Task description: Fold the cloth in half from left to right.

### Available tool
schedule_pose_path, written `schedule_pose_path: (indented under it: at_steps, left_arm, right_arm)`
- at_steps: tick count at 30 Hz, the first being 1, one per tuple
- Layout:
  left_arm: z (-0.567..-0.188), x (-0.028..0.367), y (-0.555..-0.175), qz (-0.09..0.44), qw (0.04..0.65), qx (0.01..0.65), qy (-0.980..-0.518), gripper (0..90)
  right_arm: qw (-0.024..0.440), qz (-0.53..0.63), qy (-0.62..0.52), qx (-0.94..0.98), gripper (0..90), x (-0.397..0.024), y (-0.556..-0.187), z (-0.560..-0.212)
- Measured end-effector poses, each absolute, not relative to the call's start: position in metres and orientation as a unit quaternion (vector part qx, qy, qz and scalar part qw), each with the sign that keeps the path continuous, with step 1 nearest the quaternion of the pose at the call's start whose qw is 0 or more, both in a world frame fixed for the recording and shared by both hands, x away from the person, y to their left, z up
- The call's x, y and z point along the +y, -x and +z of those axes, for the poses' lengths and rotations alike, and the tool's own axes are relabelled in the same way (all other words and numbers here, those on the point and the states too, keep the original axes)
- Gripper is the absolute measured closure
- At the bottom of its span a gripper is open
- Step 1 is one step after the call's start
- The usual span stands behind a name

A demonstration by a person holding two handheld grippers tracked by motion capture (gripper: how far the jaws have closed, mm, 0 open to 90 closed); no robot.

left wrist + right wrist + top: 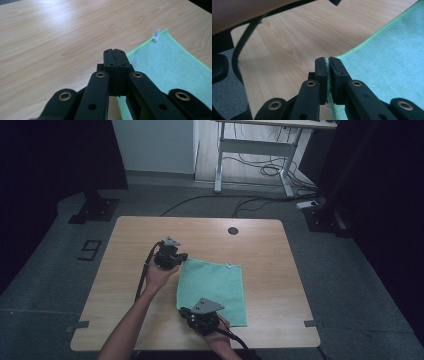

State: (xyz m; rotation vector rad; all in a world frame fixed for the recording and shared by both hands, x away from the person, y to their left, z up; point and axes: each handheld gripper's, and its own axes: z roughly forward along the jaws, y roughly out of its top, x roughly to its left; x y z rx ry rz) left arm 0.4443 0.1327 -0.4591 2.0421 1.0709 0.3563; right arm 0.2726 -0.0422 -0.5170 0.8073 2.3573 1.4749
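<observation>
A green cloth (pixel 212 290) lies spread flat on the desk (pixel 125 285). The left hand-held gripper (pixel 181 258) pinches the cloth's far left corner, jaws clenched on its edge. The right hand-held gripper (pixel 184 312) is clamped on the near left corner, cloth edge between its jaws.

The cloth (pixel 212 287) is soft, nappy green terry with a stitched hem, the table (pixel 125 270) smooth, faintly glossy wood-grain, and the grippers' fingers (pixel 110 60) matt black plastic with brass rivets.
</observation>
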Motion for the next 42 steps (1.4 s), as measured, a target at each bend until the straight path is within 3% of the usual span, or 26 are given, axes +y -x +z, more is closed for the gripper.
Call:
schedule_pose_path:
  at_steps: [42]
  left_arm:
    - [-0.439,0.148,-0.442,0.152,0.391,0.435,-0.796,89.9]
  right_arm:
    - [0.122,0.525,-0.269,0.798,84.4,-0.032,-0.274,-0.504]
